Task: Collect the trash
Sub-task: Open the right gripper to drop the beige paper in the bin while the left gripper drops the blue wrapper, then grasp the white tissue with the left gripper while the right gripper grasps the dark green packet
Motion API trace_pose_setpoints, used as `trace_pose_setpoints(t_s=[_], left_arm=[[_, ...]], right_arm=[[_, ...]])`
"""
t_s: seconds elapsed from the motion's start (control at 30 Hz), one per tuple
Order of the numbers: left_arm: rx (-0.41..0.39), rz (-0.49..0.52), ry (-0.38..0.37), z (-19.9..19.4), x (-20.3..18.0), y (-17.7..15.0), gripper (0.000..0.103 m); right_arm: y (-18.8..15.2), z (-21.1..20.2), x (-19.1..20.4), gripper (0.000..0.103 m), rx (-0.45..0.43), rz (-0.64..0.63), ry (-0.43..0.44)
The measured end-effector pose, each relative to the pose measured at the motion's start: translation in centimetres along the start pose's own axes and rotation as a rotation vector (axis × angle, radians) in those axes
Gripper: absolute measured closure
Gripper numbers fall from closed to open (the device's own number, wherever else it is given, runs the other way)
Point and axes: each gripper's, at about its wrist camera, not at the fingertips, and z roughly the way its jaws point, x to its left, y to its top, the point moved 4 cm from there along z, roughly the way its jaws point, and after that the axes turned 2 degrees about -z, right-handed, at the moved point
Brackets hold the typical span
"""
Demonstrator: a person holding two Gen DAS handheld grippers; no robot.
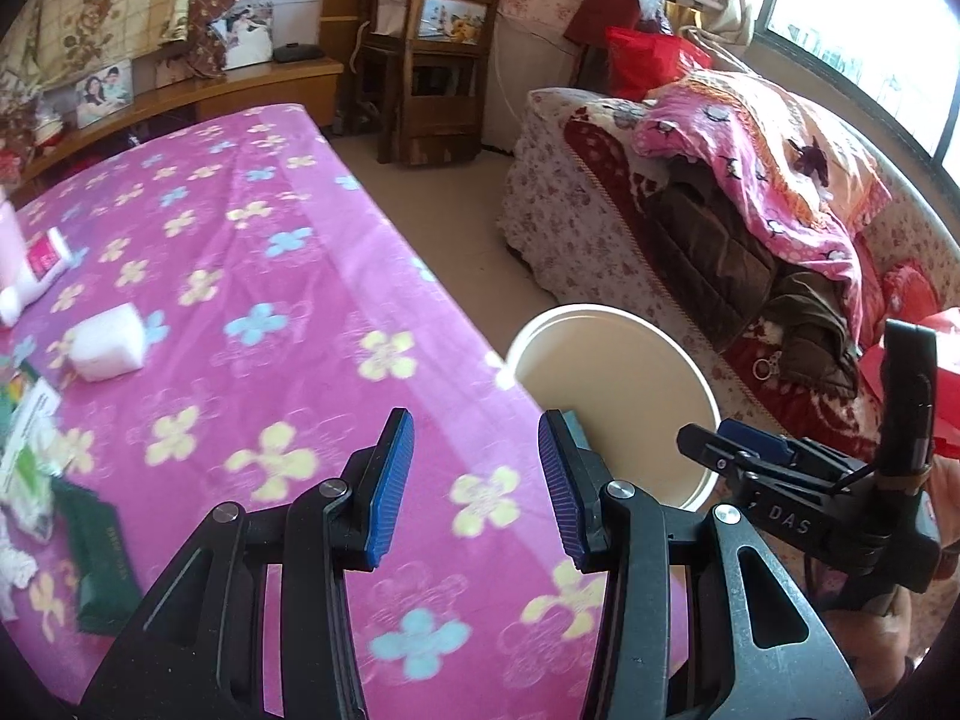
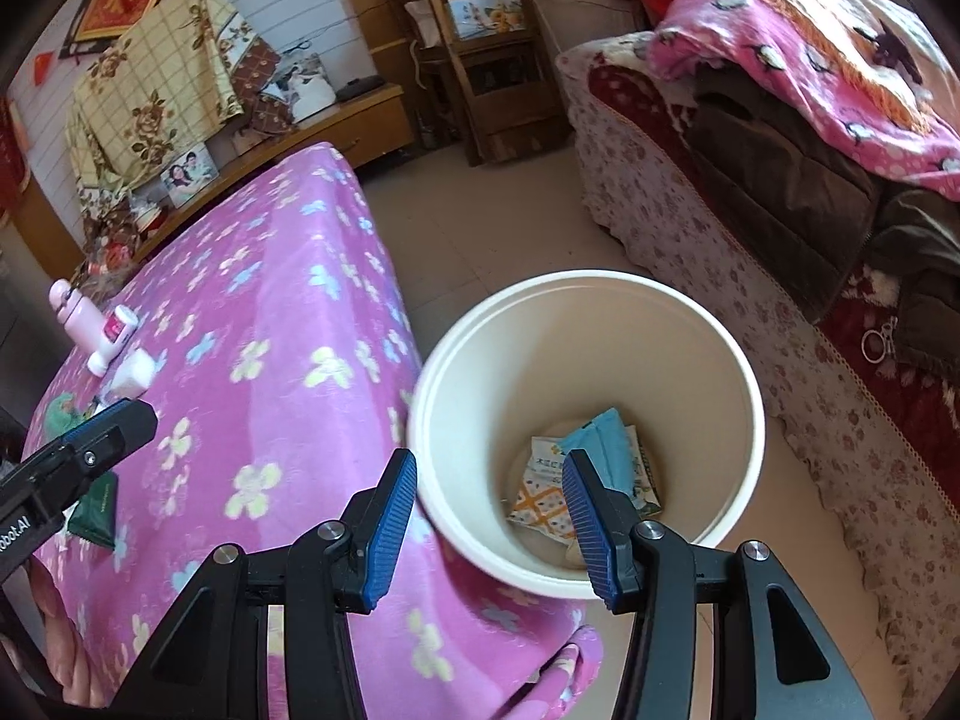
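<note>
Below the right gripper [image 2: 489,504], a cream-coloured bucket [image 2: 744,396] stands on the floor just beside the corner of the tabletop [image 2: 270,312], which is draped in a pink cloth with blue and yellow flowers. Both of its blue fingers [image 2: 390,522] stand apart with nothing between them, released; the right-hand one hangs over the bucket's mouth, the other over the cloth's edge. At the bottom of the bucket lie a few flat wrappers [image 2: 540,498], one light blue, one white with an orange lattice print.

The left gripper [image 1: 474,486] hovers over the near edge of the tabletop, its fingers likewise parted and empty. More trash is spread along the tabletop's far left side: a crumpled white tissue wad [image 1: 108,348], a dark green packet [image 1: 102,564] close to the near-left edge, and a heap of paper and plastic scraps [image 1: 24,468] by the left edge, too blurred to sort out, possibly leaflets. Further back, toward the far-left corner, rests a white tube with a magenta label [image 1: 42,264], and the right wrist view shows a pale pink bottle [image 2: 75,318] touching it.

A sofa [image 2: 690,252] piled with a pink blanket and dark clothing runs along the right side of the room, well apart from the tabletop.
</note>
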Motion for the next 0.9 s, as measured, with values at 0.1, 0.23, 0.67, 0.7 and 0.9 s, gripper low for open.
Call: trace_pose_setpoints(t_s=[0.1, 0.23, 0.67, 0.7, 0.9], left_arm=[[-0.011, -0.015, 0.023, -1.1, 1.3, -0.4, 0.062], [-0.031, -0.03, 0.052, -2.7, 3.1, -0.9, 0.062], [-0.064, -0.118, 0.143, -8.5, 11.5, -3.8, 0.061], [-0.062, -0.125, 0.146, -8.8, 12.1, -4.2, 0.06], [-0.054, -0.203, 0.18, -11.6, 18.0, -6.6, 0.054]], right_arm=[[0.0, -0.2, 1.4, 0.044, -0.001, -0.02, 0.007], [-0.1, -0.5, 3.8, 0.043, -0.009, -0.049, 0.026], [-1.6, -0.1, 13.4, 0.041, 0.023, -0.175, 0.121], [-1.8, 0.0, 14.3, 0.04, 0.029, -0.188, 0.134], [-3.0, 1.0, 19.0, 0.039, 0.069, -0.245, 0.202]])
